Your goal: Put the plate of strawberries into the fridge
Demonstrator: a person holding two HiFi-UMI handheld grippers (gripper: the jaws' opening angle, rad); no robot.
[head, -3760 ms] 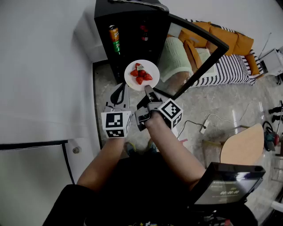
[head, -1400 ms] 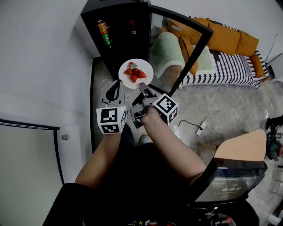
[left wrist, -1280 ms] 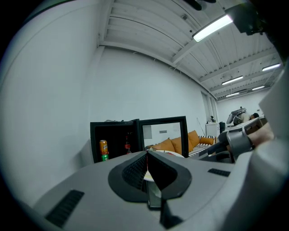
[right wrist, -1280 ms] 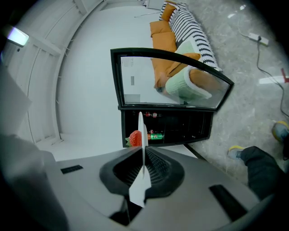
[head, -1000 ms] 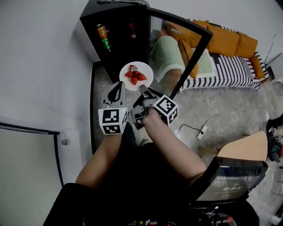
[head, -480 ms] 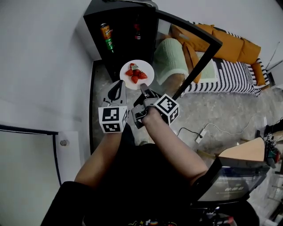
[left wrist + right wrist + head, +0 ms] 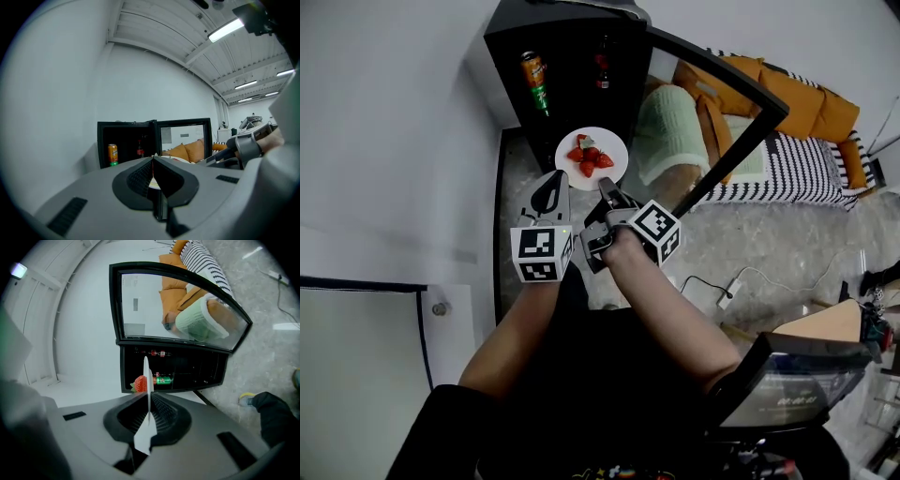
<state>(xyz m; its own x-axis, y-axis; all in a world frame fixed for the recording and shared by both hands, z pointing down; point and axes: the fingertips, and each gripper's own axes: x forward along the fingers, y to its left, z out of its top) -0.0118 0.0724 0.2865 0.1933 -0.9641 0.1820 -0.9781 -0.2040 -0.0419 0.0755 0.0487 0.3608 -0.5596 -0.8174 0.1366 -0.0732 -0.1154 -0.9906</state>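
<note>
- Carrying step, by judgement: right hand-held gripper (image 7: pixel 607 190) clamped on the rim of the plate (image 7: pixel 614 169), held in the air before the open fridge (image 7: pixel 558 23).
- Left hand-held gripper (image 7: pixel 551 187) closed, empty, just beside the plate.
- Next: level push onto a shelf.
- On the plate: strawberries (image 7: pixel 590 159). In the fridge: can (image 7: pixel 536 82), bottle (image 7: pixel 601 67).

A living-room set inside a lab-like hall: small black fridge (image 7: pixel 572 84), orange sofa (image 7: pixel 787 89), cable (image 7: pixel 705 279) trailing on the stone floor (image 7: pixel 787 239), strip lights (image 7: pixel 227 29) on a ribbed ceiling (image 7: pixel 164 28).
</note>
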